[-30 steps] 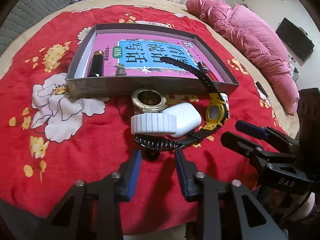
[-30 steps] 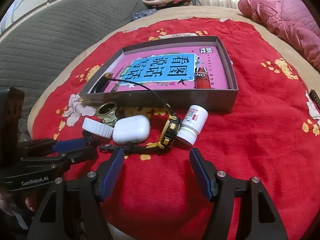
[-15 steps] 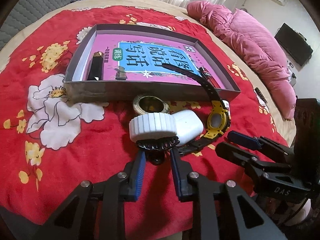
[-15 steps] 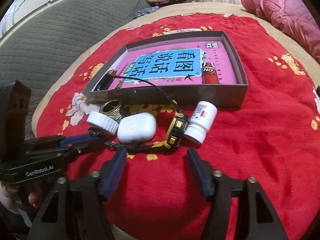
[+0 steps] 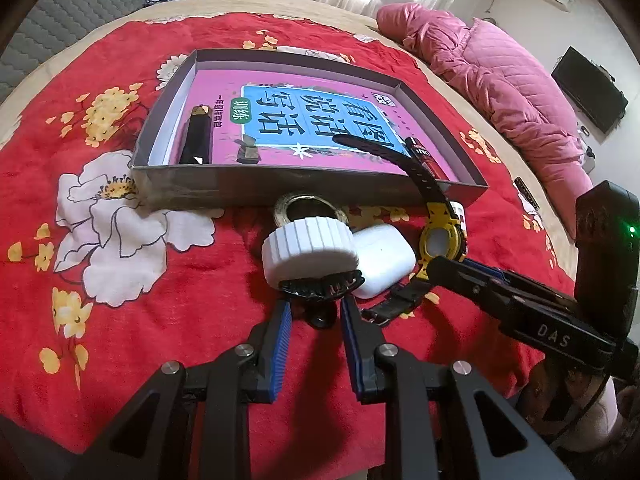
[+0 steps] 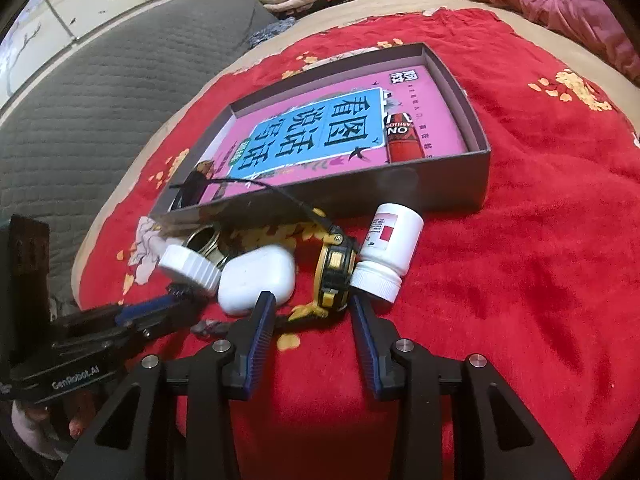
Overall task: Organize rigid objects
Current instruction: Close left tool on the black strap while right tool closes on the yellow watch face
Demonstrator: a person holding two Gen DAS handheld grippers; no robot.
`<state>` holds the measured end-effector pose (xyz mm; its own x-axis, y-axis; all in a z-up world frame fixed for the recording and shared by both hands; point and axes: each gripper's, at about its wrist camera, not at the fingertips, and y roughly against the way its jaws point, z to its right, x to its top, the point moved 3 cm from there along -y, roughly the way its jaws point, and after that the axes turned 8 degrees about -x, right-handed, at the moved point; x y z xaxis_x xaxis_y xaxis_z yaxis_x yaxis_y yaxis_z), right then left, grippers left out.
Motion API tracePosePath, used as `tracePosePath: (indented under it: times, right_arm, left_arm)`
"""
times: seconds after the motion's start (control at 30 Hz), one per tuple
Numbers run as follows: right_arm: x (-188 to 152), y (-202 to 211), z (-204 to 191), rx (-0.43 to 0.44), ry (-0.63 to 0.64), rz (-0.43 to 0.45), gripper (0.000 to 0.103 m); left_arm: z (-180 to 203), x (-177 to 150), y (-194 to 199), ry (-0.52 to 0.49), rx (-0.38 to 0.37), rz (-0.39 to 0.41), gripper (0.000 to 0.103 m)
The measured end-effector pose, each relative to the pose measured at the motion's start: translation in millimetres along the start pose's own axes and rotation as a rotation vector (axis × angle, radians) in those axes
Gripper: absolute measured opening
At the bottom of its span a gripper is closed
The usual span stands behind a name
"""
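— Where is the watch [image 6: 334, 272]?

— Lower middle of the right wrist view, on the red blanket [image 6: 520, 280] just in front of the box [image 6: 440, 196], wedged between the white earbud case [image 6: 258, 276] and the pill bottle [image 6: 390, 248]. The right gripper [image 6: 311, 300] is closing with the watch's yellow body between its jaws; the pads don't look to be pressing yet.

— And the left gripper [image 5: 316, 304]?

— Narrowed around a black toothed clip [image 5: 320, 286] under the white cap [image 5: 308, 244], at the centre of its own view. Whether it truly pinches, I can't tell.

— How will the watch handle?

— Light, I'd judge, with a stiff body and floppy straps; one strap [image 5: 384, 152] arches up over the box wall. Take it by the body's two sides, not the band, and mind the neighbours: they would roll or slide easily.
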<state>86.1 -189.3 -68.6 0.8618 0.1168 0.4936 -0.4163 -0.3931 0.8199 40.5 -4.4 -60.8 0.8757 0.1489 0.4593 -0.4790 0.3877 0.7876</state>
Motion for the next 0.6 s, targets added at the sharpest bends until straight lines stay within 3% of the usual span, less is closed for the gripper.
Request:
tracePosePath:
  times: [0.23, 0.43, 0.6]
  right_arm:
    - [5.7, -9.0, 0.4, -0.015, -0.003, 0.016, 0.039]
    - [10.5, -11.8, 17.2, 0.005, -0.077, 0.023, 0.018]
    - [11.5, -12.2, 17.1, 0.027, -0.078, 0.023, 0.017]
  left_arm:
    - [-1.6, 0.2, -2.7, 0.004, 0.005, 0.002, 0.025]
    - [-2.4, 1.6, -6.7, 0.017, 0.01, 0.002, 0.025]
    - [-2.1, 3.2, -11.2, 0.023, 0.024, 0.0, 0.025]
